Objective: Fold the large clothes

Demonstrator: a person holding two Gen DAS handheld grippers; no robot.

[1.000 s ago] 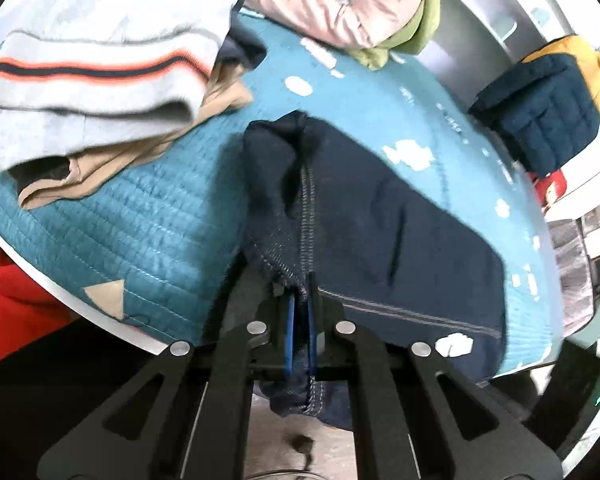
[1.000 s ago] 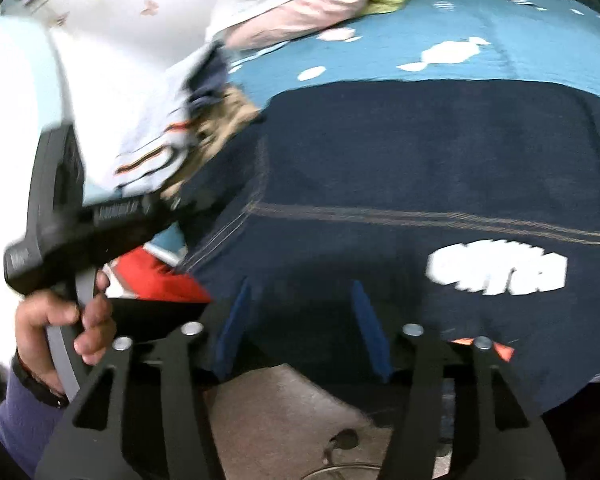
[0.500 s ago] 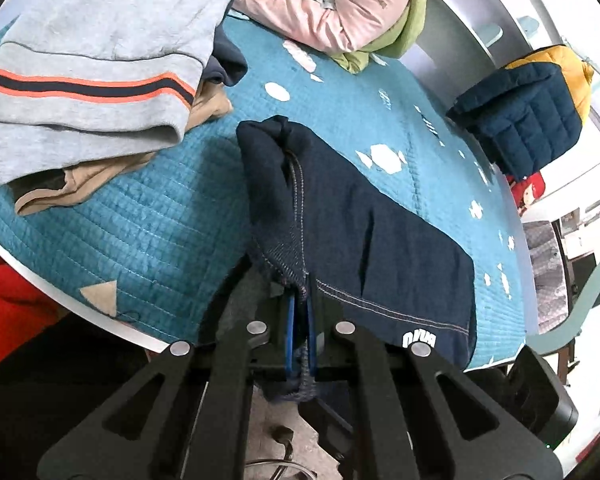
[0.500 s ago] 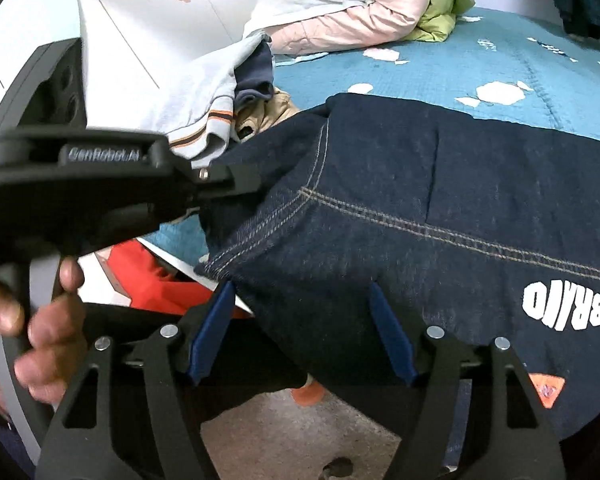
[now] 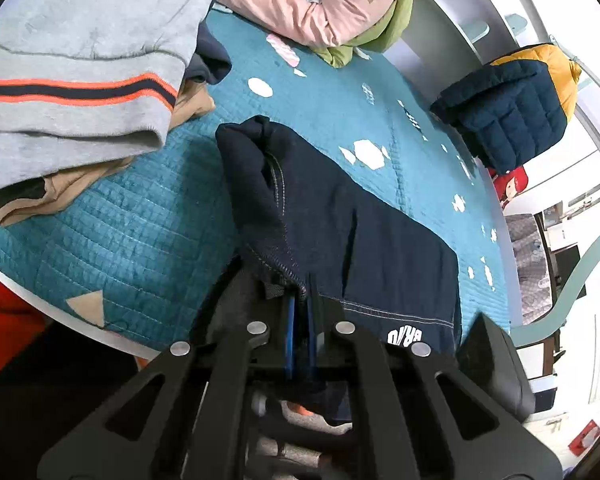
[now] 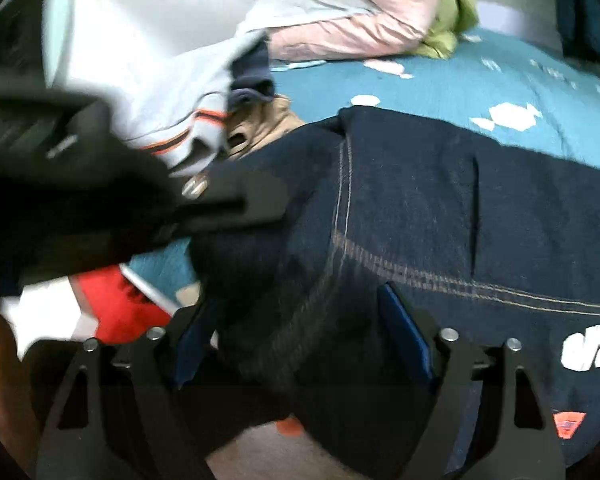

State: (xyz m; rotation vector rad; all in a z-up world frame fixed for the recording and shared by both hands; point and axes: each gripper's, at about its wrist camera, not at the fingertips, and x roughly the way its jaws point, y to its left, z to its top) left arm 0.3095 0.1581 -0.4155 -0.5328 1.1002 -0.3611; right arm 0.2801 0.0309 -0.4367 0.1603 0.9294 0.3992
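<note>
A dark navy denim garment (image 5: 352, 224) with tan stitching and a white logo lies on the teal quilted table, its near edge hanging over the front. My left gripper (image 5: 300, 312) is shut on its hem at the near left corner. In the right wrist view the same garment (image 6: 440, 220) fills the middle. My right gripper (image 6: 300, 320) is open, its blue pads on either side of the hanging hem, not pinching it. The left gripper's black body (image 6: 112, 200) shows blurred at the left of that view.
A folded grey sweater with orange and navy stripes (image 5: 76, 64) on tan clothes sits at the left. A pink and green jacket (image 5: 332, 4) lies at the back. A navy and yellow puffer jacket (image 5: 516, 108) is at the far right. The teal quilt (image 5: 132, 240) covers the table.
My left gripper has kept its hold on the hem. My right gripper has moved left along the near edge toward the left gripper, and stays open.
</note>
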